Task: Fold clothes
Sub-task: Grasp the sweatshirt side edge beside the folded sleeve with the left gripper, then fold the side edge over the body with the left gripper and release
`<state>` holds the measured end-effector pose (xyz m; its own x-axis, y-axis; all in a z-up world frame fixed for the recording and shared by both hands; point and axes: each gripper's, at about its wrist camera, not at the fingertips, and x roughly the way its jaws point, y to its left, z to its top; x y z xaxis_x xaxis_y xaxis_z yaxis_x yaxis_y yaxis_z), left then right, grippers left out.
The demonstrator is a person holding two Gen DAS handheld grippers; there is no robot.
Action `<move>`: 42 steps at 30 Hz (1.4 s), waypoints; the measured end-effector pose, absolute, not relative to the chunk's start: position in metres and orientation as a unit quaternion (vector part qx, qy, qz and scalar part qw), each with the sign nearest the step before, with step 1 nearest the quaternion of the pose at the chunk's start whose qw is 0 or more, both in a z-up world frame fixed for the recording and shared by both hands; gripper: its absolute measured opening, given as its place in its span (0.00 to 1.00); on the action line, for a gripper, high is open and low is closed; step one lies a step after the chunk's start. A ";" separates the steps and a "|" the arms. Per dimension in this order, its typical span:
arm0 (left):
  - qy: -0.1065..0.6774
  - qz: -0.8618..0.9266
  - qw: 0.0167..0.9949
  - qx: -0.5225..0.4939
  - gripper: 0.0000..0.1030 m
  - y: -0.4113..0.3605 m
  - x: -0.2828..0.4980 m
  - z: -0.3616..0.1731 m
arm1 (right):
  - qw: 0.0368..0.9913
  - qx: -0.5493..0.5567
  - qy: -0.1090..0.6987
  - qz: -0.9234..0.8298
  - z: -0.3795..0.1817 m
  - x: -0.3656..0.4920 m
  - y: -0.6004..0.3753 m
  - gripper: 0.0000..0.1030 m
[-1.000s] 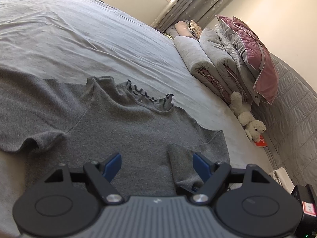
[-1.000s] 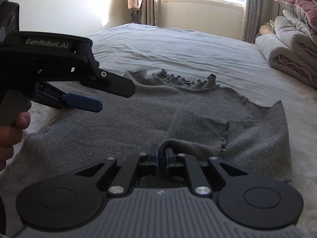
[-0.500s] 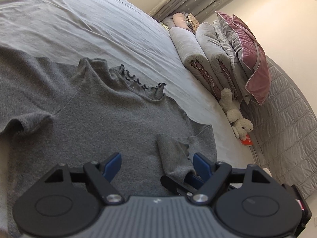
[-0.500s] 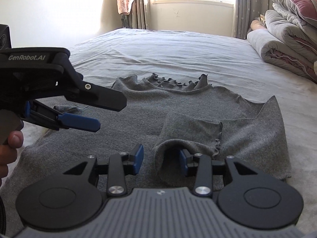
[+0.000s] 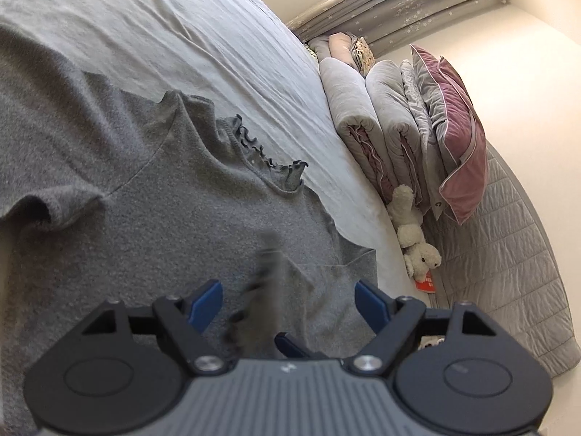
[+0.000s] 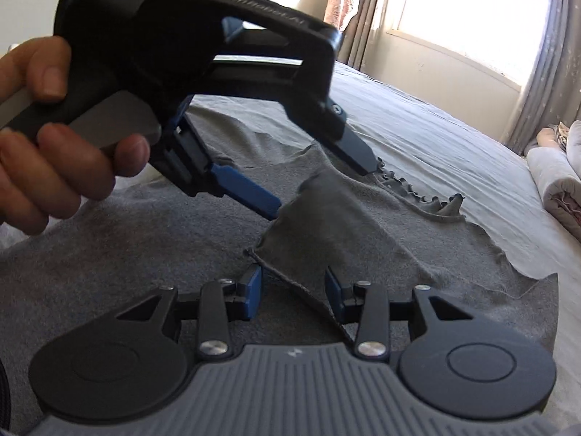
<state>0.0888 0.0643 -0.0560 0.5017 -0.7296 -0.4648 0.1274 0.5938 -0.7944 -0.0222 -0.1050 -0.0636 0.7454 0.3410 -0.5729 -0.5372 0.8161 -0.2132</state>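
Note:
A grey knit sweater (image 5: 145, 218) with a frilled collar (image 6: 417, 200) lies flat on the bed. Its right sleeve (image 6: 326, 225) is folded in over the chest, and the cuff end is lifted and blurred. My right gripper (image 6: 292, 276) is open; the sleeve's edge runs loosely between its jaws and no pad presses on it. My left gripper (image 6: 321, 189), held in a hand (image 6: 54, 138), stands wide open with its fingers on either side of the raised sleeve tip. In the left wrist view the left gripper (image 5: 287, 292) is open around the blurred sleeve (image 5: 265, 290).
The pale grey bed sheet (image 5: 181, 36) stretches beyond the sweater. Rolled quilts (image 5: 363, 116), a pink pillow (image 5: 457, 127) and a white plush toy (image 5: 414, 239) lie along the padded headboard (image 5: 508, 254). A curtained window (image 6: 472, 18) is behind the bed.
My right gripper has gone from shut on the sleeve fold to open. The left gripper has come in close over the sleeve. Both views have rolled, and the sleeve tip now stands up.

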 end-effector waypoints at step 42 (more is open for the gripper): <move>0.253 -0.174 0.921 -0.241 0.03 0.064 0.099 -0.012 | 0.917 -0.329 0.226 -0.027 -0.090 0.008 -0.187 0.47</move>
